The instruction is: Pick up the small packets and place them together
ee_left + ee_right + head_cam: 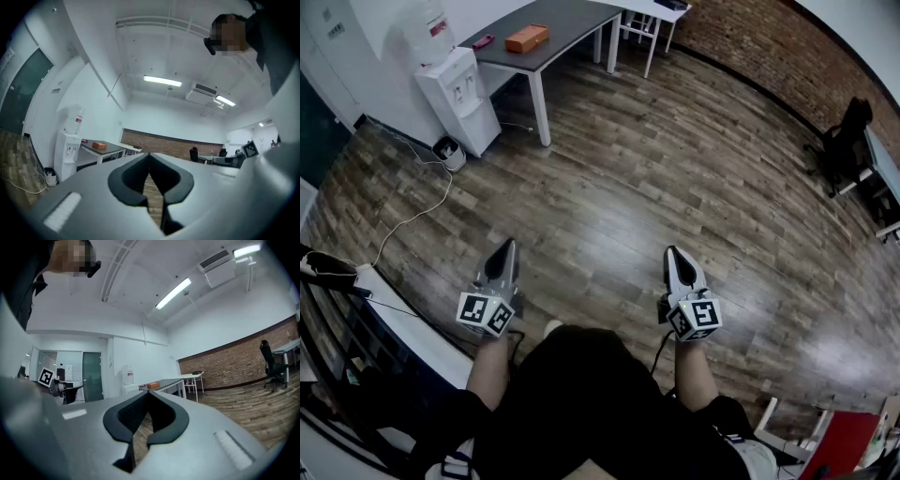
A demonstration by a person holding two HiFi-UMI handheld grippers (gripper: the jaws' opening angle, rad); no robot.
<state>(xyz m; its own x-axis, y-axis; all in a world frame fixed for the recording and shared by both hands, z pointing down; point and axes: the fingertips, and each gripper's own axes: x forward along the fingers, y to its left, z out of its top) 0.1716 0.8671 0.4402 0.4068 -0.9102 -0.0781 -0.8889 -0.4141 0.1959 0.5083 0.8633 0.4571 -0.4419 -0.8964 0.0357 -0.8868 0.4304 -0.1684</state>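
Item one, small packets: we could make none out in any view. Item two, left gripper [508, 251]: jaws closed tip to tip with nothing between them, held level at 11 o'clock over the wooden floor [675, 178]. Item three, right gripper [674, 255]: likewise closed and empty, at 1 o'clock (each bore its marker cube nearest us). Further out we noted a water dispenser [461, 92] at 10 o'clock, a grey table [567, 21] at 11 carrying an orange box [527, 38], and an office chair [847, 141] at 2 o'clock.
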